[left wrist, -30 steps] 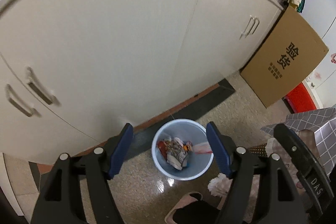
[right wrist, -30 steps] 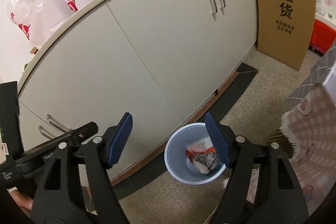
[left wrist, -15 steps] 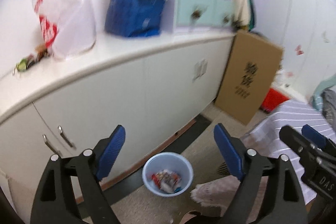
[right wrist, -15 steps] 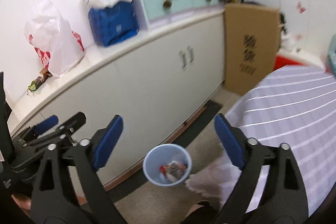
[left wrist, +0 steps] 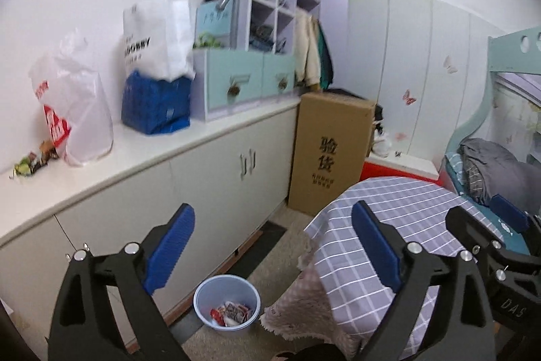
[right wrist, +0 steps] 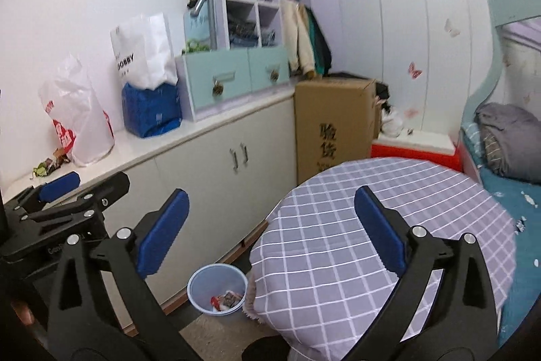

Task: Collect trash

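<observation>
— Down on the floor by the cupboards, how many bins were there?

— One blue bin [left wrist: 227,307], with a little heap of wrappers [left wrist: 231,314] inside it. It stood between the white cupboard doors and the hanging edge of the checked cloth on the round bench [left wrist: 389,225]. More trash [left wrist: 32,159] lay up on the long white bench [left wrist: 142,154], at its left end, just beside a white and red plastic bag [left wrist: 76,110].

— How many bags did you count up there?

— Three: that one, a tall white bag [left wrist: 154,36] and a blue pack [left wrist: 154,105] under it. One brown box [left wrist: 329,154] stood on the floor at the end of the cupboards.

— And the two grippers?

— The left gripper [left wrist: 270,247] had its fingers spread wide apart and held nothing. The right gripper [right wrist: 270,229] was the same, wide open and holding nothing.

— What had changed since a second before?

— Back then both cameras looked almost straight down, and the bin sat big between the fingers. Now they had tipped up, so the bin looked small and low, and the whole room showed. The fingers were just as wide as before.

— Anything you could not see well?

— The bits on the long bench were too small to name. The wrappers in the bin were a jumble, so I could not count them. In the right view, the cloth hid a bit of the bin's rim.
</observation>
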Demonstrator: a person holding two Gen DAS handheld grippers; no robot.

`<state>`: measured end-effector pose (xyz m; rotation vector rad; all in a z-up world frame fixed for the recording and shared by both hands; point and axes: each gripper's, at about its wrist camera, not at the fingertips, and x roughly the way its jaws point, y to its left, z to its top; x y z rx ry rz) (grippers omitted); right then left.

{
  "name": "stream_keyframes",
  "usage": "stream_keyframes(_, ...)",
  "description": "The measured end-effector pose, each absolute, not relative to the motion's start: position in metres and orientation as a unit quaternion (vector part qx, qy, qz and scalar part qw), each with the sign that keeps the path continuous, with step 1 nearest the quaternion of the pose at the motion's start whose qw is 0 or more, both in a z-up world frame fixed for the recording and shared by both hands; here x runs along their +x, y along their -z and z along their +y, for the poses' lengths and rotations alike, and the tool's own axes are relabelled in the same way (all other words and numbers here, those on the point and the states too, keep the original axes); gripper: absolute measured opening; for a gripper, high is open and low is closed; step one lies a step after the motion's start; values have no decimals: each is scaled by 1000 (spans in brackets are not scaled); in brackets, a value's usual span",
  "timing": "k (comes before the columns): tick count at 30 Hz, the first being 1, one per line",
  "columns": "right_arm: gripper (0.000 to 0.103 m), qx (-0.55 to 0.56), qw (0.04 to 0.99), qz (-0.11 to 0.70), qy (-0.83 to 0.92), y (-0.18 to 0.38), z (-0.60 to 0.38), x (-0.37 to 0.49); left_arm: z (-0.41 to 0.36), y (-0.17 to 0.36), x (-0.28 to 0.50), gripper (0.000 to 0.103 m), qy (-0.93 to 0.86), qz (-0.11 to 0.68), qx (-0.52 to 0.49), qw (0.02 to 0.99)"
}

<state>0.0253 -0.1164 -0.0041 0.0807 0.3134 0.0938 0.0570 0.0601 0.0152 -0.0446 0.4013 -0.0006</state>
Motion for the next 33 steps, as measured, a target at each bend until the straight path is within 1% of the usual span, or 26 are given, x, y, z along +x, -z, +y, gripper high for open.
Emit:
stream_keyframes(6,97,34,991,130,-28,-8,-126,-7,40,-31,23,93,8,170,-9,985)
stream_keyframes(14,97,38,992,118,-11,-10,-140,-28,19,-36,4,93,22,154,19,988)
stream_keyframes(21,97,41,993,112,-5,-11,-148,-36,11,-36,0,93,35,150,23,988)
stream_keyframes(33,97,45,991,126,-6,-5,-157,-28,8,-32,0,93,45,143,22,988)
